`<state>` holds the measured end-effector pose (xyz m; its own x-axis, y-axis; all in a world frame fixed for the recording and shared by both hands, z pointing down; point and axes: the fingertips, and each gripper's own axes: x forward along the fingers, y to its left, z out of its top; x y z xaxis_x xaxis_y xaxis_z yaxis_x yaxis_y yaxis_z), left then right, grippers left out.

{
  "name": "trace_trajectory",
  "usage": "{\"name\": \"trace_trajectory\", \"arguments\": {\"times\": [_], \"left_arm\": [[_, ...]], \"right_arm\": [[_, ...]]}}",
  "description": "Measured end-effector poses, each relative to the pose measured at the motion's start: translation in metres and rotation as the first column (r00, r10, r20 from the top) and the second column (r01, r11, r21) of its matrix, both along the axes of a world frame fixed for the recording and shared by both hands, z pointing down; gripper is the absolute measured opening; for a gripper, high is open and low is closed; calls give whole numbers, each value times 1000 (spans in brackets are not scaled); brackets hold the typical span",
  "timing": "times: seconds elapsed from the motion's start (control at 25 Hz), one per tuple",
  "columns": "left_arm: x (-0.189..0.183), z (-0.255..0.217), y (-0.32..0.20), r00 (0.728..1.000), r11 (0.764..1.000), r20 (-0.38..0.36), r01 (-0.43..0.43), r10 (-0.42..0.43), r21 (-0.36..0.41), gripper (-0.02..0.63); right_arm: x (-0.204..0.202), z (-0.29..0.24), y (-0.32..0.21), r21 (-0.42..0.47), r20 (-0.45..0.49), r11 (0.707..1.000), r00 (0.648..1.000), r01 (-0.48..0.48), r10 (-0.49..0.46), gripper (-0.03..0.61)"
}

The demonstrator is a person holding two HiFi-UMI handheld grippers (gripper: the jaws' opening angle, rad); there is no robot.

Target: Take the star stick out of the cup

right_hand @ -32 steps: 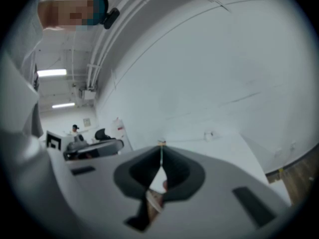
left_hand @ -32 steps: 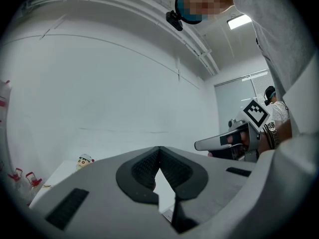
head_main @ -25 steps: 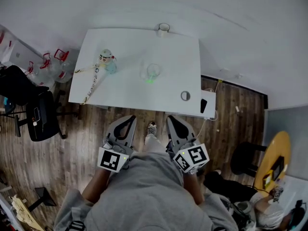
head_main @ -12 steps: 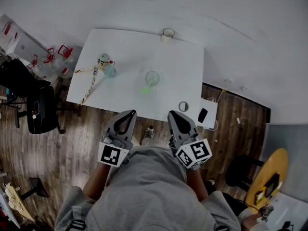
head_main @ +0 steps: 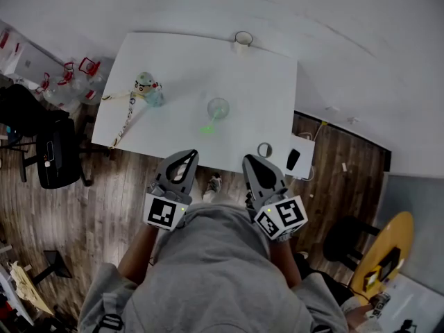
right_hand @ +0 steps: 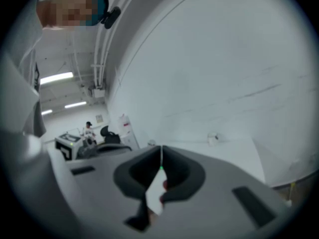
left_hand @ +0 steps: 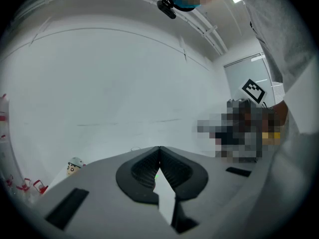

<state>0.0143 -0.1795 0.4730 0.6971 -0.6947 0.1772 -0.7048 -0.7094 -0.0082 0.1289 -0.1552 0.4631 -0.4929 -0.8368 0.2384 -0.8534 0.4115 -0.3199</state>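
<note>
On the white table (head_main: 173, 61), mid-surface, stands a clear cup (head_main: 218, 107). The star stick (head_main: 209, 128) shows only as a green speck at the cup's near-left side, and I cannot read its long axis or tilt. A toy figure (head_main: 144, 83) is far left, and a small white cup (head_main: 243, 41) sits at the far edge. The left gripper (head_main: 187, 154) and right gripper (head_main: 250, 160) hang at the near edge, well apart from the clear cup. Both have their jaws pressed together on nothing. The only print is the black square markers on the marker cubes (head_main: 161, 212).
</note>
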Motion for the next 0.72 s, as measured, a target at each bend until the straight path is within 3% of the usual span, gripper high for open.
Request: {"name": "trace_trajectory", "arguments": {"times": [0.64,0.72], "left_arm": [[22,36,-40,987,989,68,-146,148,-35,35],[24,42,-41,981,985,87,-172,174,-35,64]], "right_arm": [[10,14,-21,-74,-11,988,990,-139,139,35],[10,16,-23,-81,-11,986,989,-147,147,35]]}}
